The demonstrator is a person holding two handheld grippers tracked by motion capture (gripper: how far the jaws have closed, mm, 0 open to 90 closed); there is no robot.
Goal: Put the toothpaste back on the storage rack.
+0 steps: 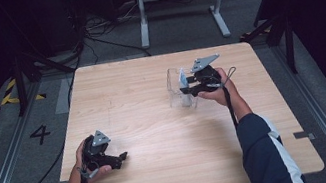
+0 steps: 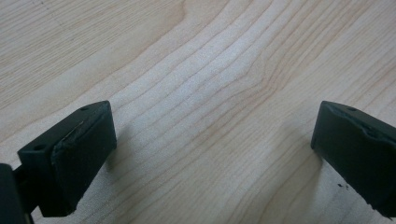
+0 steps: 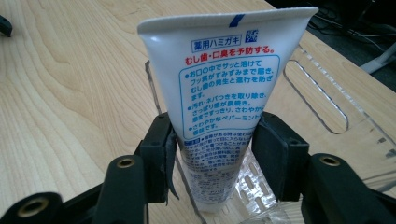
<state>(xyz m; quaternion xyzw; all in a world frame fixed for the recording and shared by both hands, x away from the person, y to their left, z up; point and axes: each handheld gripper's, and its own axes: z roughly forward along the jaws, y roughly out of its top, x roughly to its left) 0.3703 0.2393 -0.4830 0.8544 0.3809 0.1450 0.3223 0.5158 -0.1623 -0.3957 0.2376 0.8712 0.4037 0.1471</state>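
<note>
Toothpaste tube (image 3: 224,88), white with blue and red print, stands crimped end up between the jaws of the right gripper (image 3: 212,149), which pinch its lower body over a clear plastic holder (image 1: 176,89) on the wooden table (image 1: 165,172). Left gripper (image 2: 212,144) rests low near the table's front left, jaws spread wide over bare wood.

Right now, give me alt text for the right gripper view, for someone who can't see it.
A white toothpaste tube with blue and red Japanese print stands crimped end up, clamped between the two black jaws of the right gripper. Its lower end sits in a clear plastic holder on a light wooden table.
</note>
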